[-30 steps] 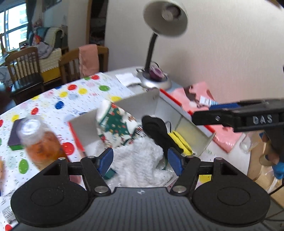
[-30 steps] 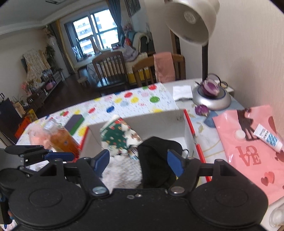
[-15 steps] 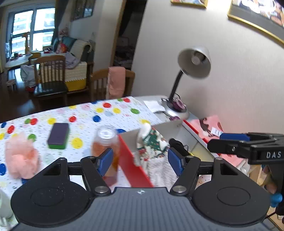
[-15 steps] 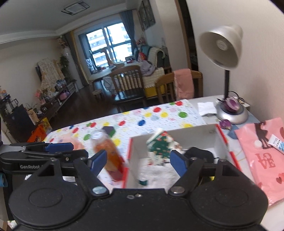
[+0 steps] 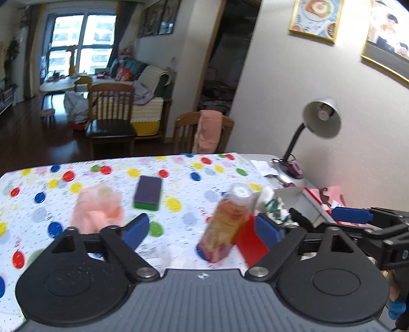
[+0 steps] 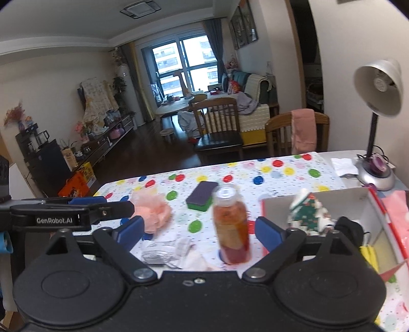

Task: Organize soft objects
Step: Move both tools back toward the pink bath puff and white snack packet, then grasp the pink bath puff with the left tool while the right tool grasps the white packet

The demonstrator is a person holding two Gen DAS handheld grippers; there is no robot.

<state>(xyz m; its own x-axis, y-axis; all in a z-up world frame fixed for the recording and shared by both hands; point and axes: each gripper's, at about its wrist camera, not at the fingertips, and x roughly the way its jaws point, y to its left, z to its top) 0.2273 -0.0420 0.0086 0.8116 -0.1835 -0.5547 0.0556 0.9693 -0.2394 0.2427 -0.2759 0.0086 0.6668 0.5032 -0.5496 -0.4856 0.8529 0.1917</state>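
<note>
We hold the left gripper (image 5: 202,229) and right gripper (image 6: 199,231) with jaws opening, nothing clamped. The pink puff (image 6: 152,210) lies at ten o'clock of the juice bottle (image 6: 231,226); the sponge (image 6: 202,195) lies beyond, the box (image 6: 317,201) at three o'clock.

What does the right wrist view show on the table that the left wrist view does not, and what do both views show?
Only the right wrist view shows the folded striped cloth and the yellow item in the box. Only the left wrist view shows the framed pictures on the wall. Both show the pink fluffy item, the sponge, the bottle and the lamp.
</note>
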